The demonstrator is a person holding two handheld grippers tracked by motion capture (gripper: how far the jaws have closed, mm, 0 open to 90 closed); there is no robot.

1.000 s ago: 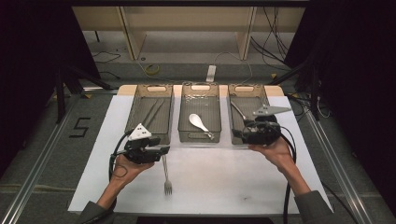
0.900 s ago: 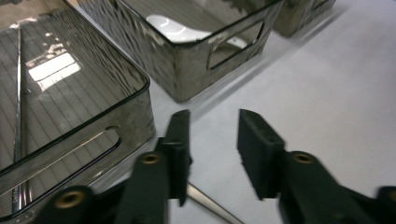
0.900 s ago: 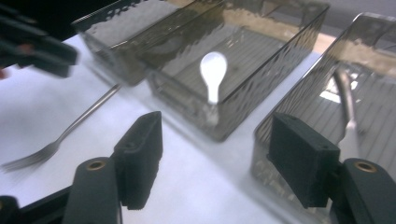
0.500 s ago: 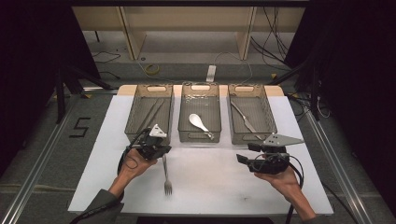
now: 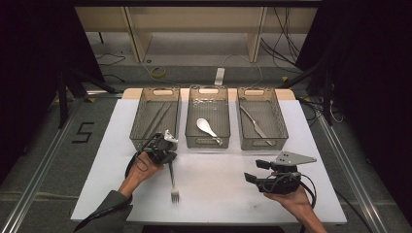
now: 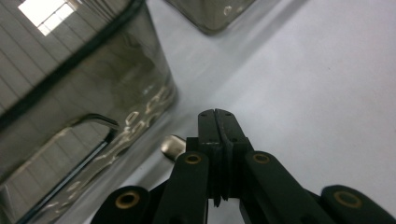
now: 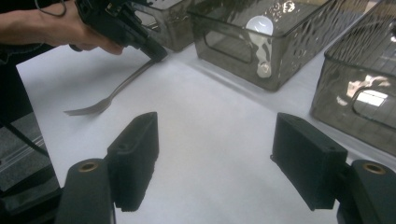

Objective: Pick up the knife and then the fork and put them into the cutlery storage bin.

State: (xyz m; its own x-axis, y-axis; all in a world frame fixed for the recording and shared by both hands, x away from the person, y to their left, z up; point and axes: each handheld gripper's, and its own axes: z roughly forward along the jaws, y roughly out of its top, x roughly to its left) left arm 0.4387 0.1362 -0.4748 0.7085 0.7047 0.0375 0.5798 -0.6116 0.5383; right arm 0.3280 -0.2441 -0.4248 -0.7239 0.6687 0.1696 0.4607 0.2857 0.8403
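Sorting cutlery into three bins — nearly finished. Lower centre of the high view: fork (image 5: pixel 172 182) on the white mat, handle end pinched by the closed left gripper (image 5: pixel 167 154). Lower right: right gripper (image 5: pixel 252 177) wide open, empty. Left — lifting that fork into a bin (image 5: pixel 154 122).
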